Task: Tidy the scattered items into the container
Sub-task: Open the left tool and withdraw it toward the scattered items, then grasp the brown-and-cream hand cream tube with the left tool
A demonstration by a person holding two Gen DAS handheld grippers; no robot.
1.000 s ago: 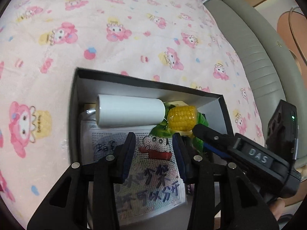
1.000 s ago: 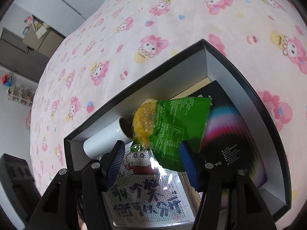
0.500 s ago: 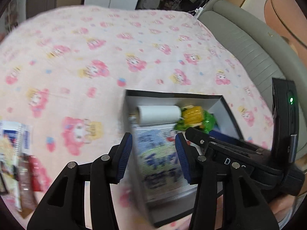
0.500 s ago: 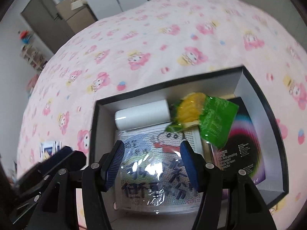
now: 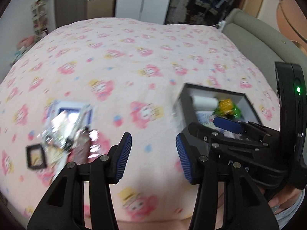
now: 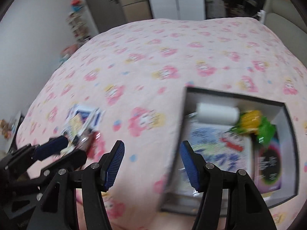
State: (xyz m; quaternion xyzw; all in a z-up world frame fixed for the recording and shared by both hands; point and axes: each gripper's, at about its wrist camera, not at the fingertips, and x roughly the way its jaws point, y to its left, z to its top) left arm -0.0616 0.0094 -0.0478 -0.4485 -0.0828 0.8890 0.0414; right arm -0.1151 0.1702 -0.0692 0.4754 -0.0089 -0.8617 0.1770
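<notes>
I am looking over a bed (image 5: 134, 61) covered in a pale pink blanket printed with cartoon characters, with dark cupboards and a door along the far wall and a grey padded headboard (image 5: 255, 38) at the right edge. On the left of the blanket lies a blurred heap of scattered items (image 5: 67, 130): shiny packets, a blue and white card or box, and a small dark-framed square thing; I cannot tell them apart more finely. This heap is well apart from the container and is what I judge is left to tidy. My left tool (image 5: 153, 153) hangs over bare blanket between the heap and the container, its jaws opening, with nothing between the blue pads. My right tool (image 6: 151, 164) is beside it, jaws standing well apart and empty, the container's near wall showing just behind its right pad. To the right sits the container (image 6: 287, 122), a shallow dark box with pale inner walls. Inside it, from left to right, I see a white roll (image 6: 216, 113) against the far wall, a clear packet with cartoon print (image 6: 216, 145) below it, a yellow corn cob in a green wrapper (image 6: 253, 124), and a dark box with a rainbow swirl (image 6: 268, 163). I judge the job partly done.
</notes>
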